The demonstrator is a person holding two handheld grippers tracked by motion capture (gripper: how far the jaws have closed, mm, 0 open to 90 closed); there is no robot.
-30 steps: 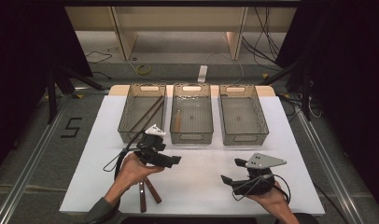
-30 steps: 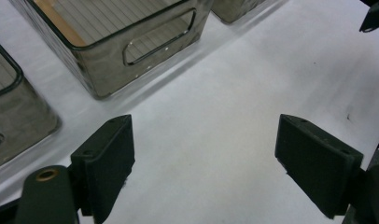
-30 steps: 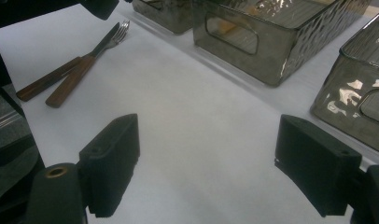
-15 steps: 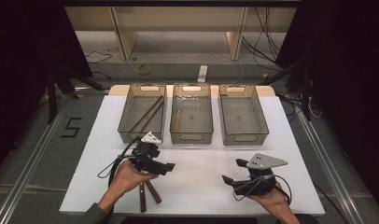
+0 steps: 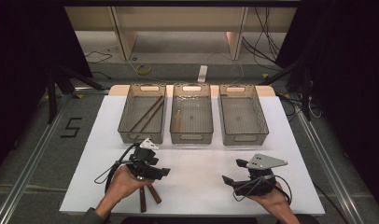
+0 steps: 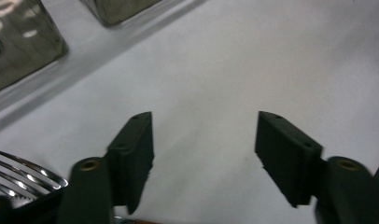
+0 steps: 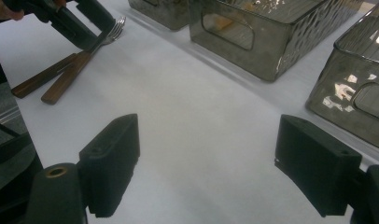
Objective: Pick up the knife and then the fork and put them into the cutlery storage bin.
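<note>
Two wooden-handled utensils [image 5: 148,196] lie side by side near the table's front left; one is a fork [image 7: 114,25], whose tines [image 6: 19,172] show just outside my left gripper's left jaw. My left gripper [image 5: 155,173] hovers low over their metal ends. Its jaws have just been closing, but they stand apart with only bare white table between them [image 6: 204,140]. My right gripper [image 5: 234,171] rests at the front right, open [image 7: 206,154], nothing between its pads. The left gripper [image 7: 80,25] also appears far off in the right gripper view.
Three clear grey bins stand in a row at the back: the left bin [image 5: 141,138] holds two dark sticks, the middle bin [image 5: 191,138] a wooden-handled piece, and the right bin [image 5: 246,139] nothing I can make out. The white table [image 5: 197,186] lies bare between the grippers.
My left gripper has come down and toward the front edge, over the utensils, and its jaws stand narrower. The right gripper has kept still.
</note>
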